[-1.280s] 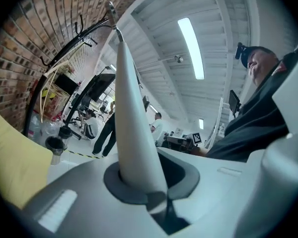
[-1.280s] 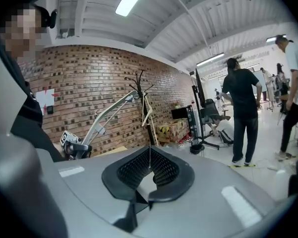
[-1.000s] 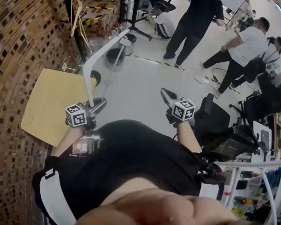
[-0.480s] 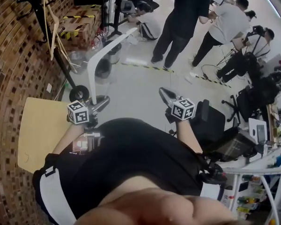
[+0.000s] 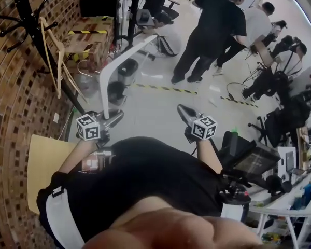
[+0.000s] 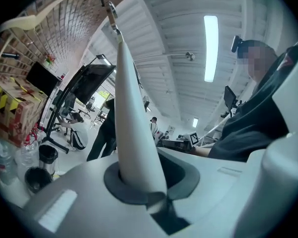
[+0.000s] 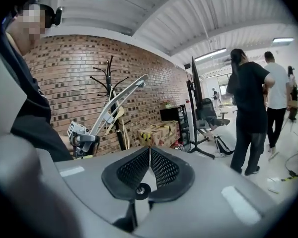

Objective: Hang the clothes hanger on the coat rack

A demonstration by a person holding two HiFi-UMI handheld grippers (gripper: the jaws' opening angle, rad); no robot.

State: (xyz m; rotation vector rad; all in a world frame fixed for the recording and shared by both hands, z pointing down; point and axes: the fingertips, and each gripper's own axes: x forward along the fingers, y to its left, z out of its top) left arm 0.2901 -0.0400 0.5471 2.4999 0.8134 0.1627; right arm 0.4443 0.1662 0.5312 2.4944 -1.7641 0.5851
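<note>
My left gripper is shut on the lower end of a white clothes hanger, which rises and bends away to the right. In the left gripper view the hanger's arm stands up from between the jaws, its metal hook at the top. The black coat rack stands against the brick wall, ahead and to the left, with a wooden hanger hanging on it. My right gripper is shut and empty, its pads meeting. The right gripper view shows the rack behind the white hanger.
A cardboard box with yellow-black tape and a black cabinet stand past the rack. Two dark bins sit on the floor ahead. A wooden table lies at my left. Several people stand to the right. An office chair is near my right arm.
Both grippers have travelled forward along the wall with the white hanger still gripped. The coat rack now looks nearer and larger, and the wooden table has dropped back to my left.
</note>
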